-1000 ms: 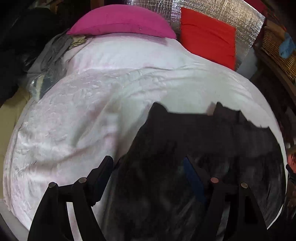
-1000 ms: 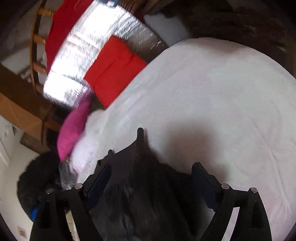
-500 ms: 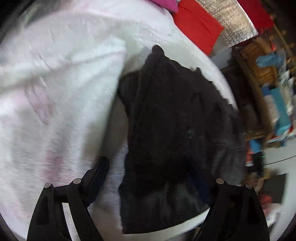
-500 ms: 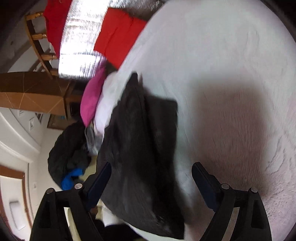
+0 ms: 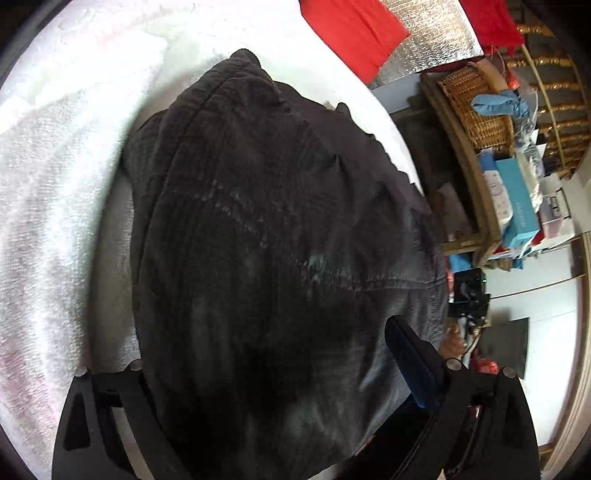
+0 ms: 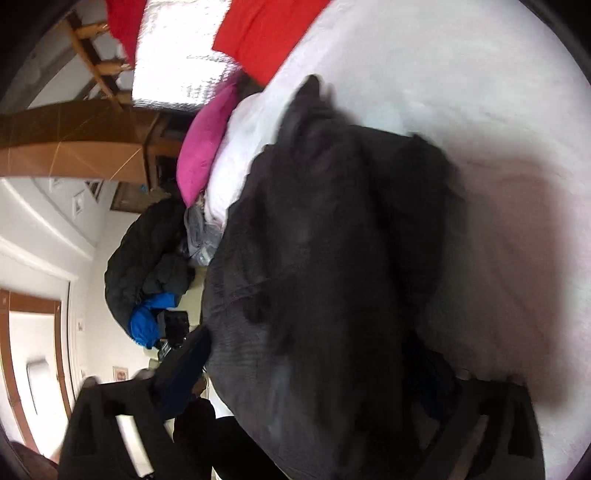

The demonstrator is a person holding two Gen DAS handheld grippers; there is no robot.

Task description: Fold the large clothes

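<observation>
A dark corduroy-like garment point(image 5: 266, 240) lies on a bed covered with a white blanket point(image 5: 55, 184), near the bed's front edge. It looks doubled over into a rough, thick oblong with uneven edges and a point of cloth sticking out at the far end. In my judgement one fold is laid down, and at least one more fold plus some smoothing is left before the piece is a neat bundle.

The left tongs point(image 5: 273, 373) sit low over the near end of the garment. Their jaws are opening, spread wide, with the cloth lying loose between them and the one visible blue pad clear of it, so the fabric appears released. The right tongs point(image 6: 332, 369) are blurred; their jaws are opening too, and cloth bulges between them, apparently let go.

A red cushion point(image 5: 351, 29) and a silver quilted panel point(image 5: 436, 40) stand at the bed's far end. A pink pillow point(image 6: 207, 147) shows in the right wrist view, and a wicker basket point(image 5: 476, 107) sits on a shelf beside the bed.

Compared with a second ago, both cameras are lower and tilted further down, so the garment fills much more of each view. Both pairs of tongs are wider apart. The garment, then seen from low behind its near edge, now shows as a folded heap lying flat on the blanket.
</observation>
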